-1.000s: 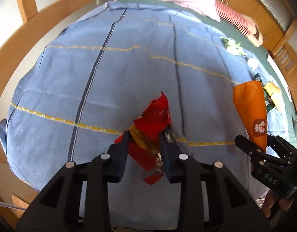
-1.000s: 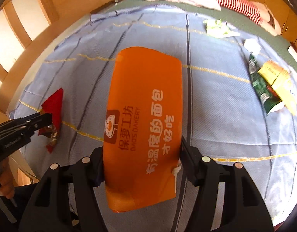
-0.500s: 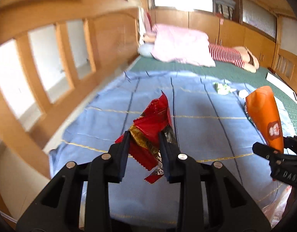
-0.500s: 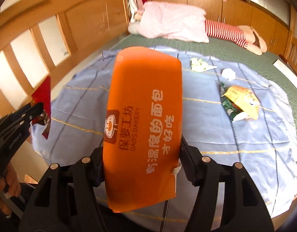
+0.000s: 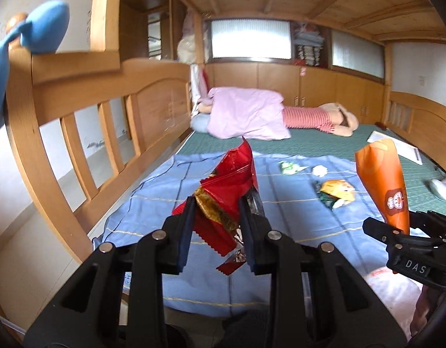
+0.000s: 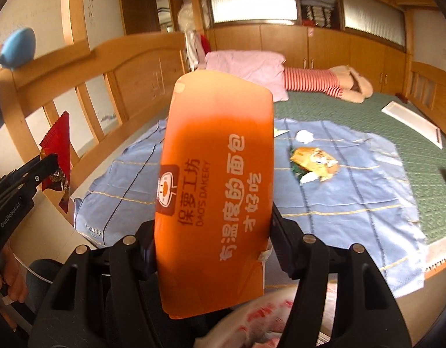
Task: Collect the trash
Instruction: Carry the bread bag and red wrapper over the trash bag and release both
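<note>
While the left gripper (image 5: 215, 214) clamps a red wrapper (image 5: 228, 191) and the right gripper (image 6: 212, 232) an orange bag (image 6: 214, 191), both clear of the blue sheet (image 6: 353, 197), three scraps remain near its far edge: yellow packet (image 6: 313, 159), white wad (image 6: 304, 136), green wrapper (image 5: 289, 167).

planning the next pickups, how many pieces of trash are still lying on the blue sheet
3: a yellow-green snack wrapper, a crumpled white paper just beyond it, and a green-white wrapper further left. The orange bag held in front may hide more.
</note>
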A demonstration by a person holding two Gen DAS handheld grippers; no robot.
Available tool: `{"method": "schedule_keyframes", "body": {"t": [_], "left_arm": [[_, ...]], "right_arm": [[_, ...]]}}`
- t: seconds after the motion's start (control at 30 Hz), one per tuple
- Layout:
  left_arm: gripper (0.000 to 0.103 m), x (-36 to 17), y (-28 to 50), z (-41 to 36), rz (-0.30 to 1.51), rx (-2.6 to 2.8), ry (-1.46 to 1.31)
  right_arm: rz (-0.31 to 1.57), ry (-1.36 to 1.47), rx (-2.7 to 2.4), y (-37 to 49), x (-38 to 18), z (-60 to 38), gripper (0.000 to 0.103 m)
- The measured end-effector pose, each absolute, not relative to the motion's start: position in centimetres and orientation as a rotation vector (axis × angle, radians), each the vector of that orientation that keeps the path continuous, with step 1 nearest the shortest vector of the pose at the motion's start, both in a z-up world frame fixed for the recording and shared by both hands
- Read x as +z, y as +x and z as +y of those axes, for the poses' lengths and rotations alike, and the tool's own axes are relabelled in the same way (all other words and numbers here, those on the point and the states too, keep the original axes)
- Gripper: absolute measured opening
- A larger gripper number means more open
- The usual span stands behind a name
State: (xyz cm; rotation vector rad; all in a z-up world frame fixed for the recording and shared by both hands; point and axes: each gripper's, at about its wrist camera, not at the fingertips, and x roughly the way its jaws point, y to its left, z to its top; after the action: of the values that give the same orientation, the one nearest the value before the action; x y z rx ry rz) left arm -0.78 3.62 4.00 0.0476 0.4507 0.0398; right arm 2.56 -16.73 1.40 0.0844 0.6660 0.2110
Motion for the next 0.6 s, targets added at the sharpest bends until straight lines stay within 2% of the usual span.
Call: {"method": "schedule_keyframes", "body": {"t": [0.27,0.6], "left_arm": [[0.031,5.9,-5.2,-0.2,0.393,-0.020,0.074],[0.031,6.1,-6.3,-2.8,0.383,-0.087,0.099]], "right_arm": [[0.599,0.105,0.171,-2.6,3.5,-20.8,0.063],[0.639,0.094,0.081,-6.2,2.2,-25.5,0.063]]}}
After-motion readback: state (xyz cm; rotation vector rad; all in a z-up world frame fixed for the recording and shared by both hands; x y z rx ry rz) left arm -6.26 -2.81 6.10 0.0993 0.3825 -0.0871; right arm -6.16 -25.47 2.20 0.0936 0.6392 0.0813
